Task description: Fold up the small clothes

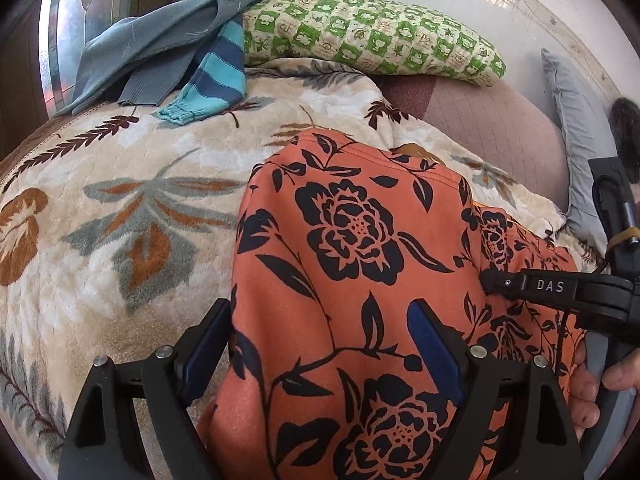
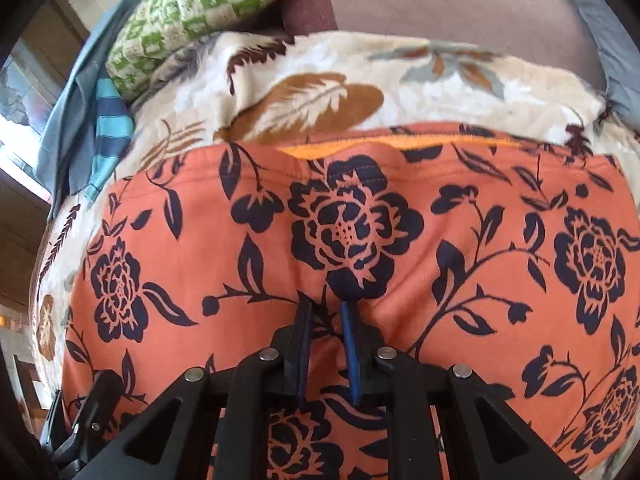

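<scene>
Fabric in orange with a black rose print, the garment (image 1: 352, 264) being folded, lies spread on the bed over a cream leaf-patterned blanket (image 1: 120, 208). In the right wrist view its hemmed edge runs straight across the picture on the far side, with a strip of brighter orange lining showing along it, so the long axis lies crosswise to the right claw (image 2: 326, 312). That claw is clamped on a small pinch of the cloth near the middle of the piece: the blue pads sit close together with a ridge of fabric gathered between them.

The left claw (image 1: 320, 332) stands with its fingers wide apart, straddling the near left portion of the garment; the cloth passes between the pads, which do not press on it. In that view the right claw enters from the right edge, further along the same piece, so each hand has its own side.

A grey-blue top (image 1: 168, 40), a striped sleeve (image 1: 212, 80) and a green checked pillow (image 1: 372, 36) lie well apart at the head of the bed.

The garment's near edge is hidden under both claws, so its full outline, and what kind of garment it is, cannot be made out.
</scene>
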A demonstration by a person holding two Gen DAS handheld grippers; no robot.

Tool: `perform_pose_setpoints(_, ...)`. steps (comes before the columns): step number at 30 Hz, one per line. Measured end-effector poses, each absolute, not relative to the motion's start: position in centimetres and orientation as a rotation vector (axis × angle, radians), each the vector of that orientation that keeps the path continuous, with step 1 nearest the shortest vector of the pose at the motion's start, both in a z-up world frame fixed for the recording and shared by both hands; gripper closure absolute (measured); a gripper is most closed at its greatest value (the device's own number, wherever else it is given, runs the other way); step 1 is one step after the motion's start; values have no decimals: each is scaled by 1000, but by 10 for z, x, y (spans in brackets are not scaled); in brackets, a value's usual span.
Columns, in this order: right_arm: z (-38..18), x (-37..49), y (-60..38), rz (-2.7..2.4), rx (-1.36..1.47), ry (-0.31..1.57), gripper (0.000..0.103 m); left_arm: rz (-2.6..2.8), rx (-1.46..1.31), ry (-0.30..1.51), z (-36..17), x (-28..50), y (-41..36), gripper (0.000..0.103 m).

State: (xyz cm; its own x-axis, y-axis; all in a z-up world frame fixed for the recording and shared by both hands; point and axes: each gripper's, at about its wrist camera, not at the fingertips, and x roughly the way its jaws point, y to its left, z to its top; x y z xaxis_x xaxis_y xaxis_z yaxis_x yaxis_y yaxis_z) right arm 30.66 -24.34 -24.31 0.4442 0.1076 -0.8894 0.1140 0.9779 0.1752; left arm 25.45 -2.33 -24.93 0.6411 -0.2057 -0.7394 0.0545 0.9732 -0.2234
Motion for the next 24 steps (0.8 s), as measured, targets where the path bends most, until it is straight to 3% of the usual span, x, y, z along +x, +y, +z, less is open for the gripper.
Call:
perform_pose_setpoints(15, -212, 173, -329, 85, 420, 774, 85, -164, -254, 837, -249, 244, -15, 16)
perform_pose_setpoints(19, -216, 185, -363, 3, 523, 870, 85, -211, -323, 798, -242, 215, -1, 16)
perform_pose_setpoints(24, -203, 192, -371, -6, 448, 838, 85, -229, -349, 731, -226, 183, 11, 14)
